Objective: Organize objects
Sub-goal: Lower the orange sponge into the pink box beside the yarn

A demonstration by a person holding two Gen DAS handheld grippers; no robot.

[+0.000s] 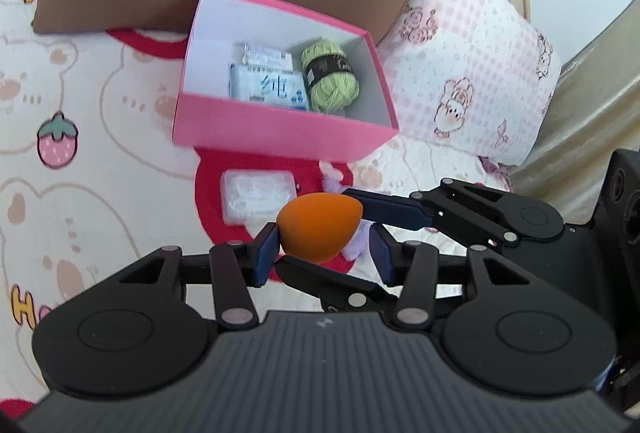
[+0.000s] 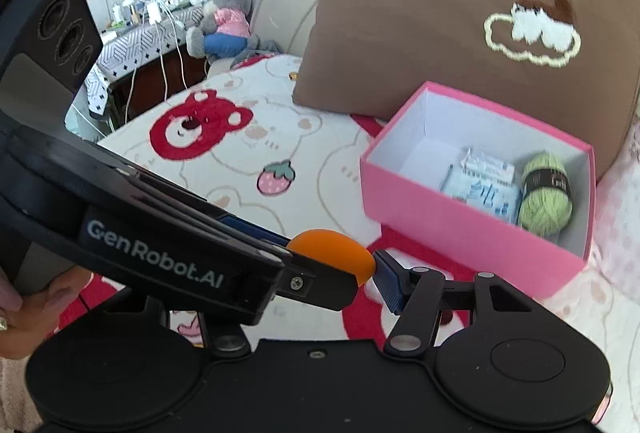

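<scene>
The left gripper (image 1: 322, 241) clamps the orange sponge (image 1: 316, 225) above the bedspread (image 1: 100, 93), short of the pink box (image 1: 280, 137) near rim. Right gripper (image 2: 336, 277) grip state: cannot tell. The left part of the box floor is unoccupied.

Both wrist views look steeply down, close; share pink box (image 1: 280, 131) (image 2: 460, 229).

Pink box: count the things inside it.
3: a green yarn ball at its right, a blue-and-white packet beside it, a smaller packet behind that. Others may lie hidden underneath.
</scene>
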